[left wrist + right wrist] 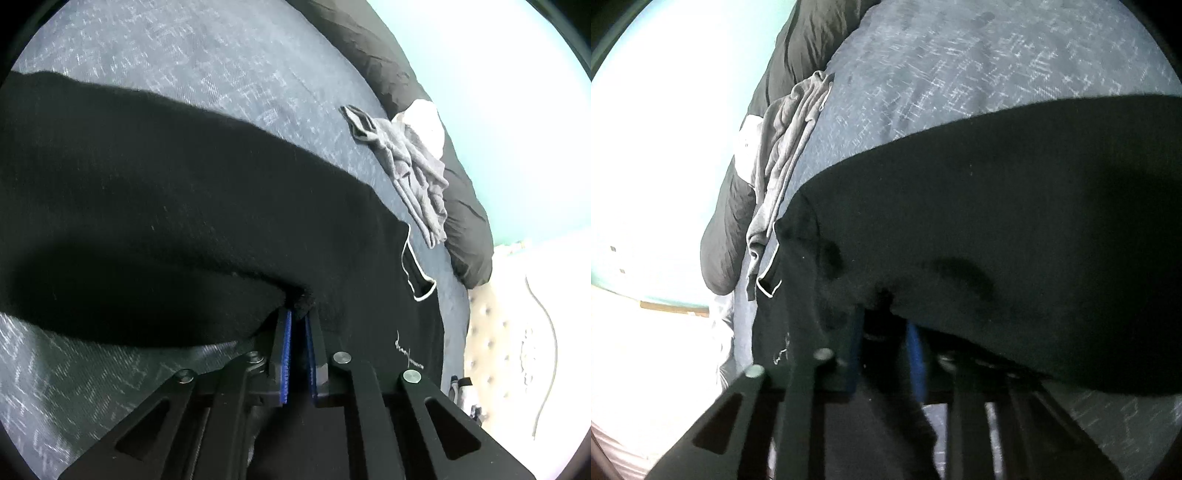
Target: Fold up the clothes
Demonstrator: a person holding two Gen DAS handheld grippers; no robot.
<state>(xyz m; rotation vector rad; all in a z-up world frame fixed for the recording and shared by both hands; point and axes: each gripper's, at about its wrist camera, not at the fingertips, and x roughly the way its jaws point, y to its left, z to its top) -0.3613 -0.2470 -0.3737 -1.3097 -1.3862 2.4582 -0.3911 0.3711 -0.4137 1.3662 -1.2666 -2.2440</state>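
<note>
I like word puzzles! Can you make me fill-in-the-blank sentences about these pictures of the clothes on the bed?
1. The left gripper pinches a ____ sweatshirt.
2. The pads on its fingers are ____.
3. The crumpled garment by the dark duvet is ____.
4. The sweatshirt lies on a ____.

Missing words: black; blue; grey; bed

Black garment (184, 192); grey crumpled clothes (413, 162); blue-grey flecked bedcover (207, 62); blue tool pads (285, 354).
</note>
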